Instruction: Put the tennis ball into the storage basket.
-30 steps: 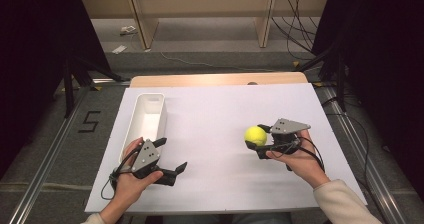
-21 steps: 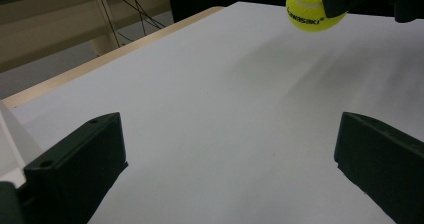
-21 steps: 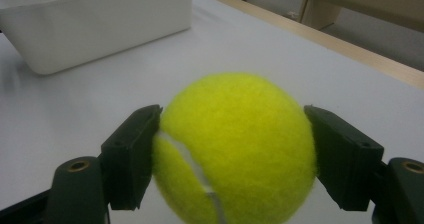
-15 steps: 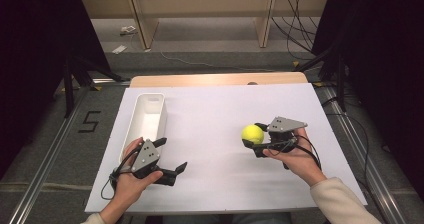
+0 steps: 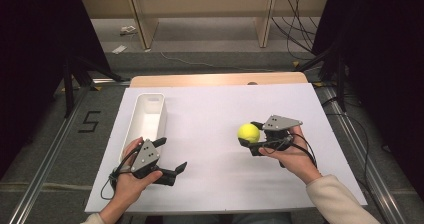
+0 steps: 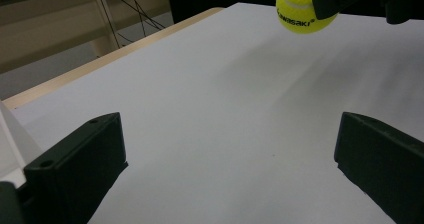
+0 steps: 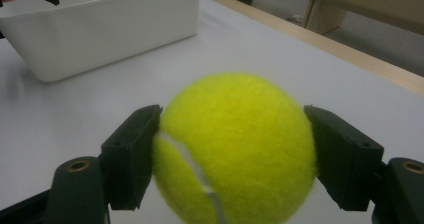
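I have the right gripper (image 5: 248,134) clamped on the yellow tennis ball (image 5: 248,132), one jaw pressing each side, and the ball sits lifted just clear of the white table (image 5: 210,119) on its right half. My left gripper (image 5: 172,156) rests at the near left with its jaws spread wide and nothing between them, just beside the near end of the white bin (image 5: 150,115), which lies along the table's left side

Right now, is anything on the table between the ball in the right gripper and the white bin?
Nothing visible. The right gripper is shut on the ball, and bare white table lies between it and the bin. The left gripper sits open nearer the person, off that line.
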